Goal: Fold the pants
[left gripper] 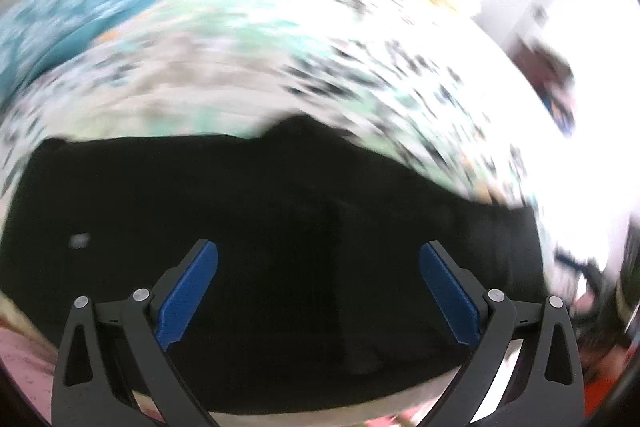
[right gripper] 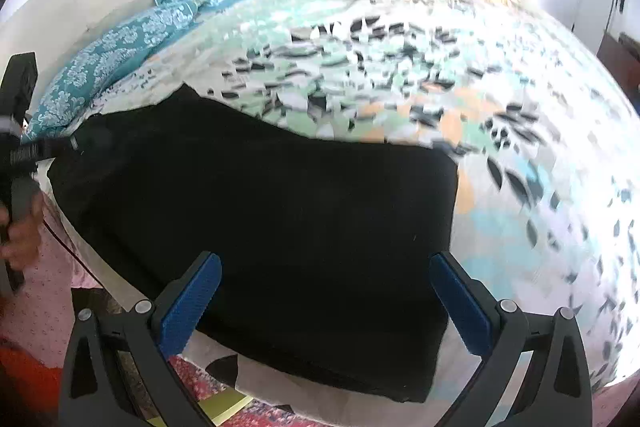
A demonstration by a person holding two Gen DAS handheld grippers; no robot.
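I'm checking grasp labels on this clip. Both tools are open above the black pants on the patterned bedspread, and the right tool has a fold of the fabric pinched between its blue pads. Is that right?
Not quite. In the right wrist view, the right tool is open, its blue pads wide apart with nothing pinched between them. The rest stands: the left tool is also open, above the black pants on the patterned bedspread.
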